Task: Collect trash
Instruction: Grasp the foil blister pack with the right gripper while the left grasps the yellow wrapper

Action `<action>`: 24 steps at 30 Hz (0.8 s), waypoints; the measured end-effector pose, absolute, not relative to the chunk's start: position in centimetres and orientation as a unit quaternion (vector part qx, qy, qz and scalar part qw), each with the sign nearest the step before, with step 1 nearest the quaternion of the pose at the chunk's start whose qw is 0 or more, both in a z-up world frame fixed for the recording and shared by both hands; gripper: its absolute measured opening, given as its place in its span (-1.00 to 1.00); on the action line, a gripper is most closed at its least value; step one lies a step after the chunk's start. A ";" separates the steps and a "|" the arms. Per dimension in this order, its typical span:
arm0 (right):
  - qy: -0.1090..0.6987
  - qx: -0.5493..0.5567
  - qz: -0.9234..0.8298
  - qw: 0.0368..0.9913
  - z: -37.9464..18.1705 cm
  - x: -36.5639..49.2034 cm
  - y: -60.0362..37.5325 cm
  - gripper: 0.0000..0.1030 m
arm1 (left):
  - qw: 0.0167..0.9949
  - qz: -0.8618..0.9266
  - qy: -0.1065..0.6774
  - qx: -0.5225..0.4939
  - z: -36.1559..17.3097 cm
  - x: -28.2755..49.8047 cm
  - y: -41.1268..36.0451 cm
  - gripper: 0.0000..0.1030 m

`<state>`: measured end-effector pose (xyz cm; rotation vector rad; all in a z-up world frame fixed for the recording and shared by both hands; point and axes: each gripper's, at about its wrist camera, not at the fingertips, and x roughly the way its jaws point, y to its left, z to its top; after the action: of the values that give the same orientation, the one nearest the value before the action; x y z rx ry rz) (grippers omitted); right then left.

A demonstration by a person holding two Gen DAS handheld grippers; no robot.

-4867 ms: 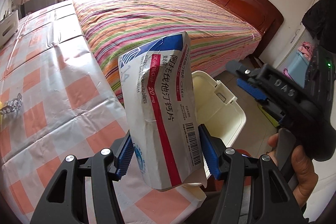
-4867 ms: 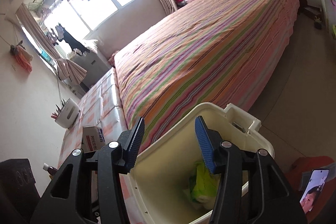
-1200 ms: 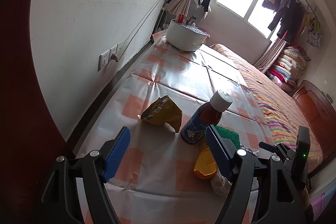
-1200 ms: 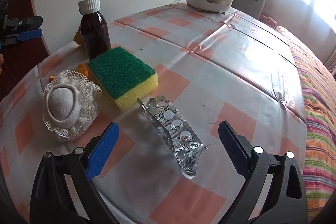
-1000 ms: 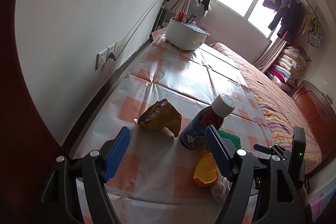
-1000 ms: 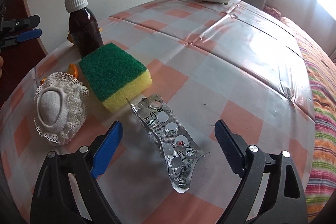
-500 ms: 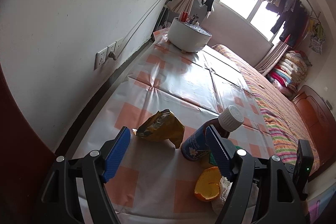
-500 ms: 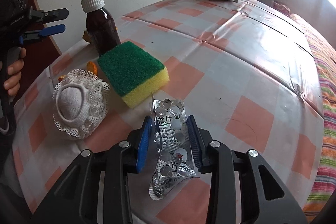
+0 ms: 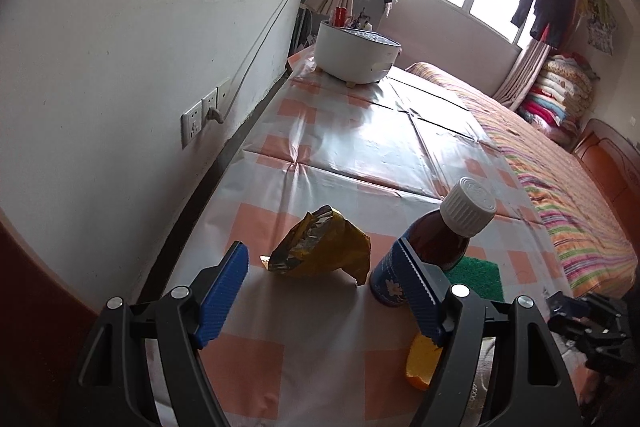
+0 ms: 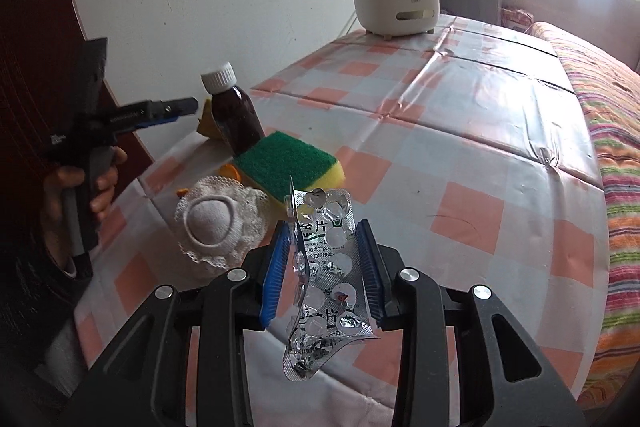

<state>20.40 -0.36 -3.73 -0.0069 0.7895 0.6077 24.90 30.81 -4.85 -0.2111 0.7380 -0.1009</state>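
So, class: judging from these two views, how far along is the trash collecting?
In hand: the right gripper is shut on the empty blister pack, off the table. Left: the yellow wrapper between the open left gripper fingers, and orange peel. No bin shows.

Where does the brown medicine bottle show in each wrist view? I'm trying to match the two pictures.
Left wrist view: brown medicine bottle right of centre, partly behind the right blue finger, beside the yellow wrapper.
Right wrist view: bottle left of centre, behind the green sponge.
Shared landmark: white pen holder at the table's far end.
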 end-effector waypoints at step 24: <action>0.328 0.042 0.328 0.885 -0.8 16.9 0.4 -0.34 | 0.897 -0.038 0.408 -0.163 -8.2 29.8 31.9 -0.01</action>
<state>16.91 0.37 -0.85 0.0881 0.6823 0.6818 29.81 31.94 -8.16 -0.3382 0.8458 -0.0791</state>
